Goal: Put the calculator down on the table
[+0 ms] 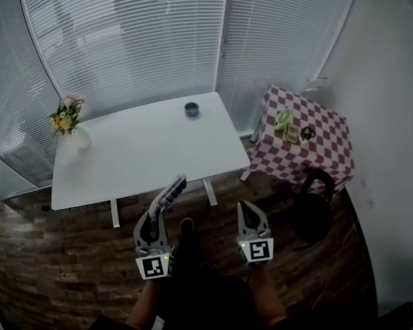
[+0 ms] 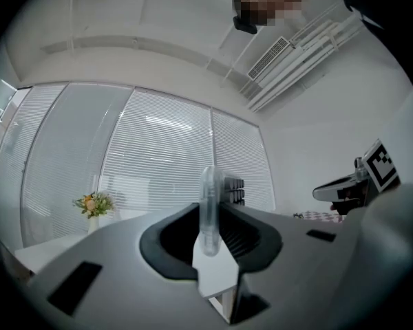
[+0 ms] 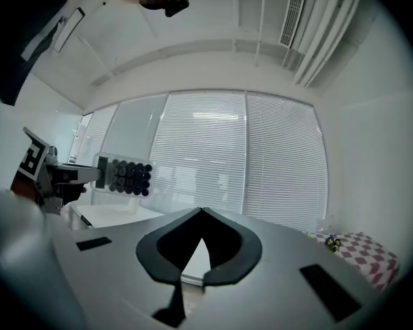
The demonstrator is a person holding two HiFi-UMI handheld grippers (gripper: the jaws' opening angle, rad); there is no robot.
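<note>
Vase of flowers (image 1: 70,124): at far-left corner of white table (image 1: 144,150); looks tippy, best kept away from.
Left gripper (image 1: 158,215): short of white table's near edge, pointing level at it; jaws part-closed, pinching one end of the calculator (image 1: 173,190).
Calculator position: in the air, free end just over white table's near edge, not touching the top; stands on its long edge, key face turned toward the right gripper.
Handling (judged): light, stiff plastic slab; clear smooth casing, likely slippery; keys and display the weak spots, so set down flat rather than dropped.
Hold point (judged): present grip at the display end is sound; needs a wrist roll to bring the back face down before release.
Landing zone: near and middle stretch of white table bare; nothing between calculator and top.
Dark round thing (image 1: 191,108): at white table's far edge, well apart from the approach.
Right gripper (image 1: 250,210): short of white table's near-right corner, jaws pressed together on nothing.
Checkered table (image 1: 330,150): right of white table, small items on it; not in the way.
Black thing on floor (image 1: 313,215): right of white table; chair or bag, cannot tell.
</note>
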